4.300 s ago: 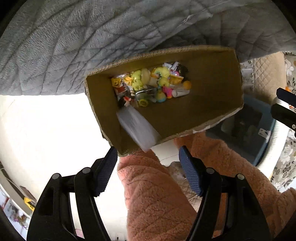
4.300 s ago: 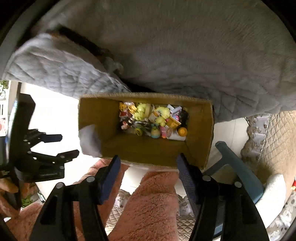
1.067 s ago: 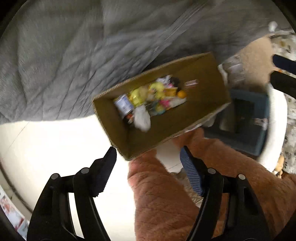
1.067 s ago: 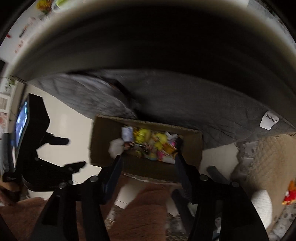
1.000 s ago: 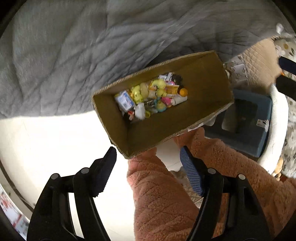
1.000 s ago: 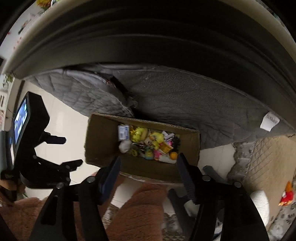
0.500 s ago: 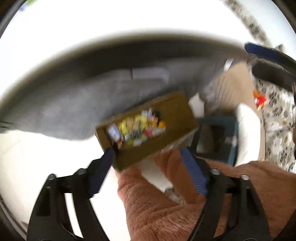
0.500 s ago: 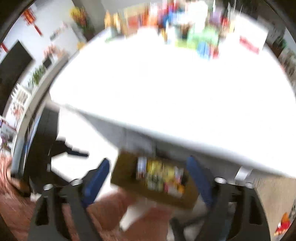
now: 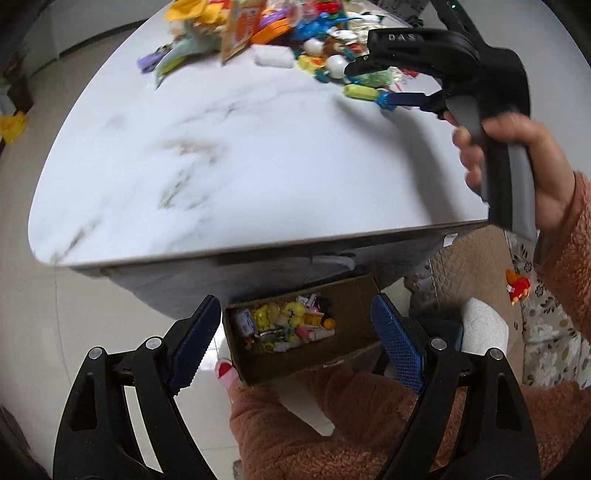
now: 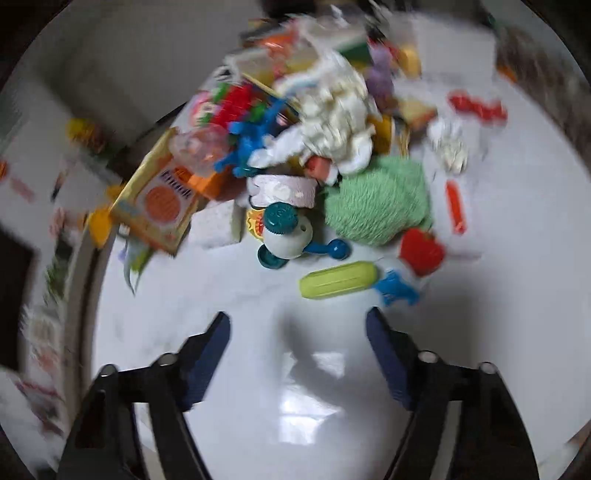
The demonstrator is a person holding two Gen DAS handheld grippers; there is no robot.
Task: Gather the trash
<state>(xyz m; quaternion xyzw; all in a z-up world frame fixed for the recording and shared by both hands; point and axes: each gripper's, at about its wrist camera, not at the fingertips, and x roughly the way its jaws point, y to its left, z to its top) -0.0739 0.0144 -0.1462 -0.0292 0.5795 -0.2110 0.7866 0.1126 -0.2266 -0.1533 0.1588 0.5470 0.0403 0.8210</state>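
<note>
Looking down along the left gripper (image 9: 291,343), its two blue-padded fingers were spread wide with nothing pinched between them. Below and between them sat an open brown cardboard box (image 9: 354,295), seen from above, resting on the floor under the near edge of a white marble-patterned table (image 9: 258,147). A jumble of small bright pieces (image 9: 288,325), yellow, pink, orange and white, filled the left half of the box; the right half showed bare cardboard. A fuzzy salmon-coloured sleeve or knee (image 9: 332,417) lay just below the box, close to the fingers.

Ahead of the left gripper and to its right, a hand (image 9: 524,162) gripped the grey handle of the right gripper (image 9: 373,79), which reached over the table toward a heap of clutter (image 9: 295,33) at the far edge.

From the right gripper's (image 10: 299,332) own view, which was blurred, its jaws were closing on empty air, apart, with only bare tabletop (image 10: 303,406) between them. Just ahead of its fingertips lay a lime-green ribbed cylinder (image 10: 338,278) with a blue plastic piece (image 10: 399,286) touching its right end. Farther ahead sat a white ball-shaped toy with teal knobs (image 10: 286,234), a shaggy green lump (image 10: 376,199), a red heart-shaped piece (image 10: 421,251), crumpled white tissue or cloth (image 10: 332,122), and an orange-and-yellow packet (image 10: 159,199) off to the left, all piled together.
</note>
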